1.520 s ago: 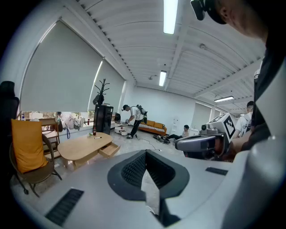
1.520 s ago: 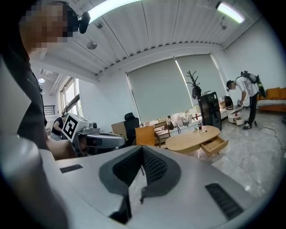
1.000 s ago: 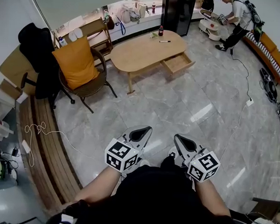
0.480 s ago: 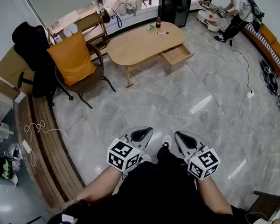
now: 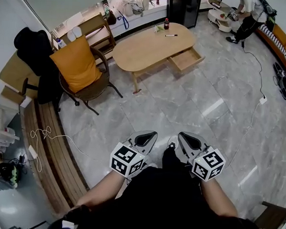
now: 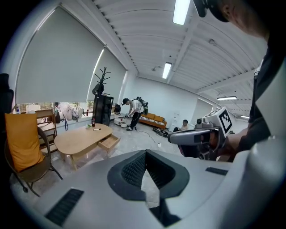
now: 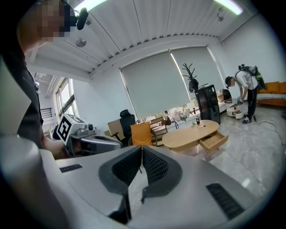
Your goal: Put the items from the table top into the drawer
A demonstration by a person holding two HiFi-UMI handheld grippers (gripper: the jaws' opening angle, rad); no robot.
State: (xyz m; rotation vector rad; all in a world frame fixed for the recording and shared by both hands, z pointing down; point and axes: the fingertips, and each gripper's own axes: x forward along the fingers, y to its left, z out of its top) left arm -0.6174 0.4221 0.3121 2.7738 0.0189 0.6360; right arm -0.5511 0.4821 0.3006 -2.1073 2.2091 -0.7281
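The grey tiled floor [image 5: 182, 104] takes up most of the head view, and a wide bare stretch of it lies between the person and the oval wooden table [image 5: 142, 51]. Nothing blocks a straight walk to the table's near side. A wicker chair with an orange cushion [image 5: 79, 64] stands just off the table's left end, a black cabinet [image 5: 181, 7] stands behind the table, and a cable [image 5: 254, 70] trails over the floor to the table's right.

The drawer [image 5: 186, 60] is pulled out from the table's near edge toward its right end. Its front juts into the walking room, so it is the edge to mind on approach.

The left gripper [image 5: 145, 137] and right gripper [image 5: 189, 140] are held low in front of the body, well apart from the table. Each gripper's own view shows its fingers pressed together at the tips with nothing between them.

3 things sit on the table's far right part, behind the drawer:
- A small dark bottle [image 5: 166, 24] with a red cap stands upright. It is likely stiff, smooth and easy to tip, so it is best gripped around mid-body.
- A marker [image 5: 171, 35] lies flat. It is probably light and prone to roll, so it is best pinched across the middle of the barrel.
- A small greenish item [image 5: 159, 29] is too small to identify.
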